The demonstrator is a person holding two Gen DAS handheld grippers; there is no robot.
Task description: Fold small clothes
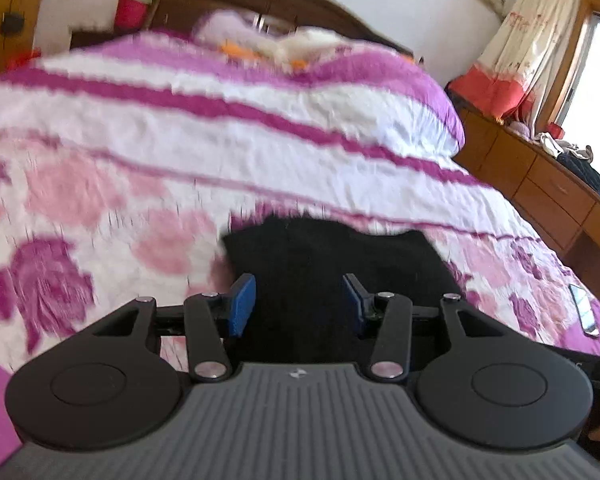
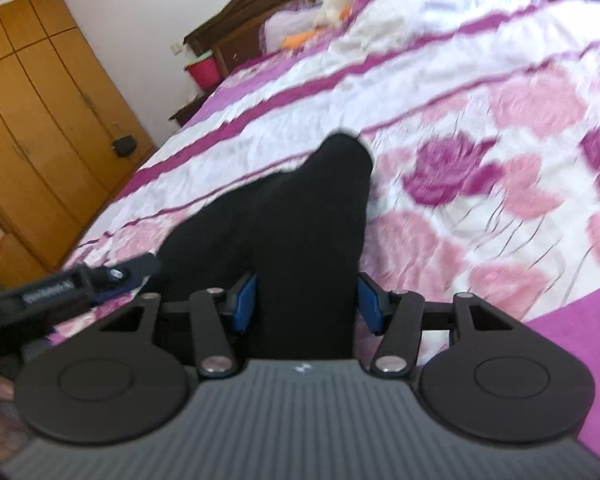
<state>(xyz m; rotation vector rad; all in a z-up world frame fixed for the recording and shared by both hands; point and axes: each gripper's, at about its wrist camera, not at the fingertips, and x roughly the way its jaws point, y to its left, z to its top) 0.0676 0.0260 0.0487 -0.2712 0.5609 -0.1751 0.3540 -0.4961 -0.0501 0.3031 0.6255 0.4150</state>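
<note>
A small black garment (image 1: 332, 264) lies on the pink and purple flowered bedspread (image 1: 140, 184). My left gripper (image 1: 298, 300) hovers over its near part. The blue pads stand apart with black cloth showing between them, and nothing is pinched. In the right wrist view the same black garment (image 2: 300, 216) runs away from me in a long strip to a rounded end. My right gripper (image 2: 306, 300) straddles its near end. The cloth fills most of the gap, but the pads do not visibly press on it. The left gripper (image 2: 136, 270) shows at the left edge, beside the cloth.
A phone (image 1: 584, 310) lies near the bed's right edge. A wooden dresser (image 1: 540, 176) with clutter runs along the window side. A wardrobe (image 2: 40, 120) and a red bucket (image 2: 202, 70) stand on the other side. Pillows (image 1: 260, 40) are heaped at the headboard.
</note>
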